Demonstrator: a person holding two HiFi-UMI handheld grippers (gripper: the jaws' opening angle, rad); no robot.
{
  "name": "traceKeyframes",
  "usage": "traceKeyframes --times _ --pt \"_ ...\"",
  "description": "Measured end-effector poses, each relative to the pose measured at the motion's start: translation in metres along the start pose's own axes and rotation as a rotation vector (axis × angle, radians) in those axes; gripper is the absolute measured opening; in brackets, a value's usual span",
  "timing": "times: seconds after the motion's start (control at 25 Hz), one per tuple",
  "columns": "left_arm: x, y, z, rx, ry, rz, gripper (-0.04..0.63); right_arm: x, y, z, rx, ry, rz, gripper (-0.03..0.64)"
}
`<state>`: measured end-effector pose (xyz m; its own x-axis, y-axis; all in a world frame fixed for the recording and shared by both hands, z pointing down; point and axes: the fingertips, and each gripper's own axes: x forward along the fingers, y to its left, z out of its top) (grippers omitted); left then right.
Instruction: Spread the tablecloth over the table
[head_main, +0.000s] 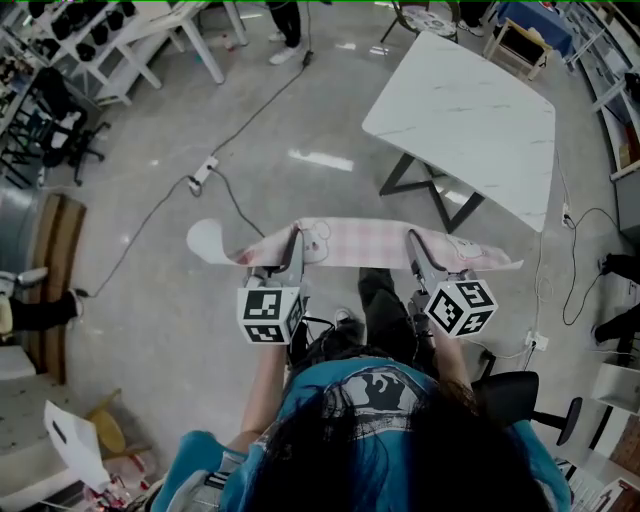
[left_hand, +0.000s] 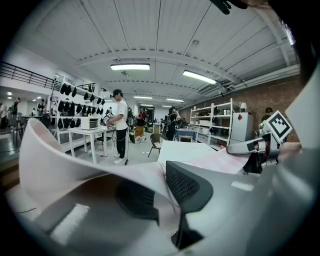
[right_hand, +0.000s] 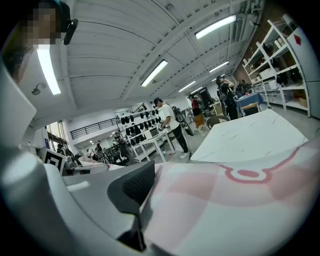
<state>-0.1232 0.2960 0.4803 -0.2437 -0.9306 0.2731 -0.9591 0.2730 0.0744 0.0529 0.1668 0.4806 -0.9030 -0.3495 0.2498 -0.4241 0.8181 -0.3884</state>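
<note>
grip: left tongs (head_main: 292, 242) and right tongs (head_main: 412, 242) each pinch the tablecloth (head_main: 360, 243) edge | why: held apart to keep it stretched open | place: airborne over the floor, short of the bare worktop (head_main: 470, 110) | spreading not yet begun

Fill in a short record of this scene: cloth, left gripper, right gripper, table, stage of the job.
cloth: pink checked tablecloth, stretched in the air between both grippers
left gripper: shut on the tablecloth
right gripper: shut on the tablecloth
table: white top bare, beyond the cloth
stage: cloth not yet on the table
</note>
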Motion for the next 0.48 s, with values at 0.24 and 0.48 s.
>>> traceKeyframes --times 0.24,0.48 --pt "0.056 -0.028 0.007 0.0 0.037 -0.061 0.066 0.009 -0.056 0.018 0.048 -0.013 -0.042 0.067" --pt "0.127 -0.042 0.026 0.001 0.054 -0.103 0.069 0.035 -0.111 0.05 0.086 -0.029 -0.061 0.063"
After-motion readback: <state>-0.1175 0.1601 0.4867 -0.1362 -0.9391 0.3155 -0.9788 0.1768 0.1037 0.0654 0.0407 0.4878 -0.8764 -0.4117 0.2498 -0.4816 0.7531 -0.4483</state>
